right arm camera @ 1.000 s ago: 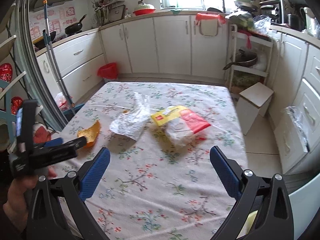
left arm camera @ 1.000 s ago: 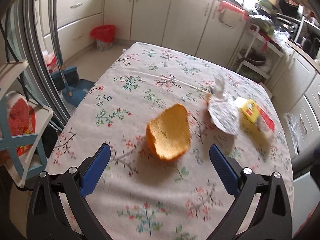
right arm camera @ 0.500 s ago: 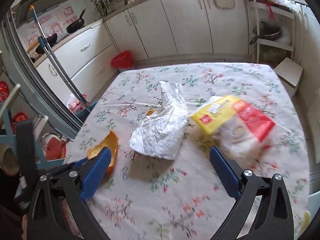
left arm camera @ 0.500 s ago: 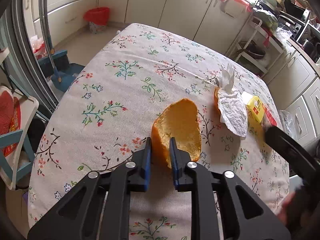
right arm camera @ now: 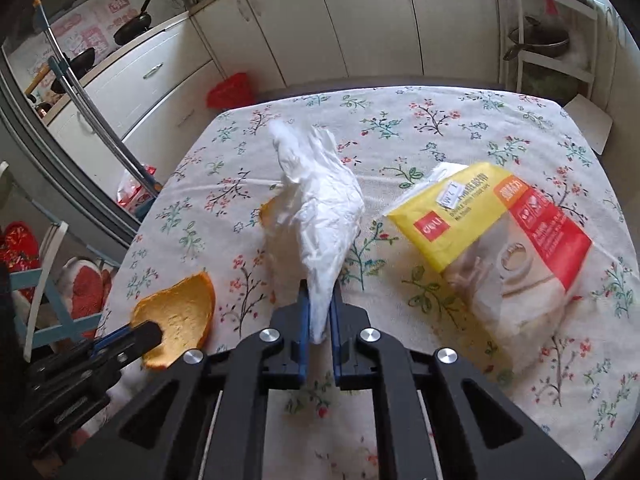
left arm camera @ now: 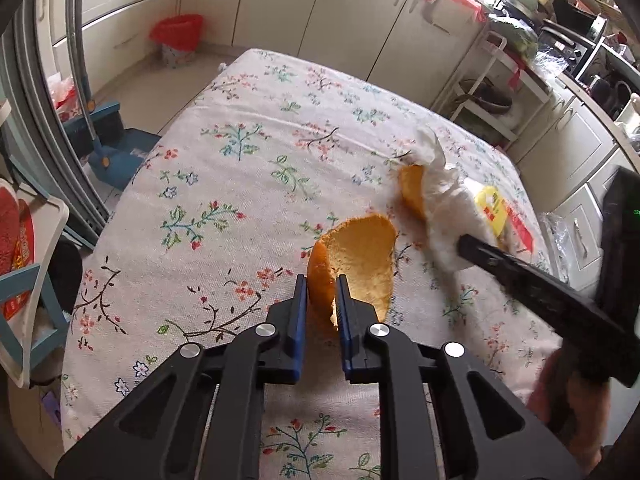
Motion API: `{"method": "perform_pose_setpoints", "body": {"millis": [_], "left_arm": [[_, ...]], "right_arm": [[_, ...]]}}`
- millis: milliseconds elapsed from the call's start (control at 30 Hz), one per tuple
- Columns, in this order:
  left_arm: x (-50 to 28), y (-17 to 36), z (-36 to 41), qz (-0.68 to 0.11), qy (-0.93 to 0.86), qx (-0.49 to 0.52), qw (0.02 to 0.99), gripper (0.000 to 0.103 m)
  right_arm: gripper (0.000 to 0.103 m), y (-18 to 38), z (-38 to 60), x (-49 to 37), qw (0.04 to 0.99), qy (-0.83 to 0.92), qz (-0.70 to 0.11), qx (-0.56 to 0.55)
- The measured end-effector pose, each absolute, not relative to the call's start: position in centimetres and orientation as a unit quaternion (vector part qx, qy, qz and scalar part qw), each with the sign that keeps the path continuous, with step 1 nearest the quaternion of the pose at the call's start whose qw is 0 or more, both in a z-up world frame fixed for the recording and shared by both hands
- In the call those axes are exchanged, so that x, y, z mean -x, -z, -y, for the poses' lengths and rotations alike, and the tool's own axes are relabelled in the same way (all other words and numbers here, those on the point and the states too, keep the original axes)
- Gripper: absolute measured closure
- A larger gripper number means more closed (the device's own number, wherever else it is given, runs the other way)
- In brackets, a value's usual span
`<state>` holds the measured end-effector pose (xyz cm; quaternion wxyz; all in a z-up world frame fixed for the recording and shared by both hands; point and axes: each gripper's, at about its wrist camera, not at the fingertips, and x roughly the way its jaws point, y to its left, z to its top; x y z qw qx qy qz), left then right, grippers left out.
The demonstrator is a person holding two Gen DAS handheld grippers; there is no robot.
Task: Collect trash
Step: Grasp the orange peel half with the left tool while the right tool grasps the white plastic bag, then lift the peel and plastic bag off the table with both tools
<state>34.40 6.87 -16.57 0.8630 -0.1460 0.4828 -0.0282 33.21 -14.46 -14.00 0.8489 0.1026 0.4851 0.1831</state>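
Observation:
My left gripper (left arm camera: pixel 322 290) is shut on the near edge of a large orange peel (left arm camera: pixel 362 258) lying on the flowered tablecloth; it also shows in the right wrist view (right arm camera: pixel 180 314). My right gripper (right arm camera: pixel 320 300) is shut on the near end of a crumpled white tissue (right arm camera: pixel 320 208), seen in the left wrist view (left arm camera: pixel 444 204) too. A second, smaller orange peel (left arm camera: pixel 412 190) lies partly under the tissue. A yellow and red plastic packet (right arm camera: pixel 500 232) lies to the right of the tissue.
The table (left arm camera: pixel 240 160) stands in a kitchen with white cupboards. A red lined waste bin (left arm camera: pixel 178 38) stands on the floor beyond the far left corner. A blue dustpan and broom (left arm camera: pixel 108 136) and a chair (left arm camera: pixel 28 280) stand left of the table.
Both grippers moved in from open. The left shut on the large orange peel about half a second ago; the right has since closed on the white tissue.

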Motion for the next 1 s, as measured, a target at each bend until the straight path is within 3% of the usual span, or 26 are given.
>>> {"method": "perform_pose_setpoints", "body": {"millis": [33, 67, 100, 133, 233, 300, 333, 400, 433, 600, 633, 700, 733, 767, 1000], "left_arm": [[-34.5, 16.9, -6.8, -0.487, 0.027, 0.146, 0.861, 0.079], [-34.5, 17.0, -6.9, -0.488, 0.024, 0.147, 0.860, 0.069], [-34.5, 17.0, -6.8, -0.481, 0.024, 0.151, 0.863, 0.063], [-34.5, 17.0, -6.7, -0.478, 0.020, 0.150, 0.865, 0.061], [-34.5, 17.1, -6.3, -0.469, 0.016, 0.149, 0.870, 0.061], [-34.4, 17.2, -6.1, -0.469, 0.022, 0.146, 0.871, 0.081], [-34.4, 17.3, -5.9, -0.471, 0.024, 0.142, 0.871, 0.085], [-34.2, 17.3, -5.7, -0.471, 0.025, 0.133, 0.872, 0.091], [-34.2, 17.3, -5.6, -0.471, 0.027, 0.131, 0.872, 0.094], [-34.0, 16.9, -5.1, -0.469, 0.040, 0.118, 0.874, 0.096], [-33.9, 16.9, -5.1, -0.470, 0.042, 0.116, 0.874, 0.096], [-34.0, 16.9, -5.0, -0.472, 0.042, 0.112, 0.873, 0.096], [-34.0, 16.9, -5.0, -0.474, 0.042, 0.110, 0.872, 0.096], [-34.1, 16.9, -5.0, -0.476, 0.042, 0.110, 0.872, 0.096], [-33.6, 16.9, -5.2, -0.477, 0.046, 0.115, 0.870, 0.096]], "right_arm": [[0.089, 13.9, 14.7, -33.0, 0.846, -0.189, -0.488, -0.107], [0.075, 14.0, 14.9, -32.8, 0.840, -0.197, -0.494, -0.112], [0.073, 13.9, 15.2, -32.4, 0.839, -0.199, -0.493, -0.114], [0.074, 13.8, 15.5, -31.9, 0.843, -0.197, -0.489, -0.107], [0.095, 13.4, 16.1, -31.1, 0.847, -0.198, -0.484, -0.099], [0.095, 13.0, 16.6, -30.8, 0.846, -0.205, -0.480, -0.106], [0.095, 13.0, 16.7, -31.0, 0.844, -0.209, -0.480, -0.114], [0.072, 13.1, 16.6, -31.5, 0.838, -0.214, -0.483, -0.135], [0.045, 13.0, 16.4, -31.7, 0.843, -0.207, -0.477, -0.140], [0.042, 13.4, 13.8, -33.0, 0.854, -0.186, -0.469, -0.127], [0.044, 13.7, 13.2, -33.3, 0.855, -0.180, -0.470, -0.122], [0.066, 14.4, 12.9, -33.6, 0.854, -0.174, -0.476, -0.117], [0.090, 14.9, 12.6, -33.9, 0.851, -0.172, -0.484, -0.111], [0.100, 15.2, 12.7, -33.8, 0.849, -0.171, -0.488, -0.108], [0.100, 11.9, 15.4, -31.6, 0.857, -0.201, -0.461, -0.115]]}}
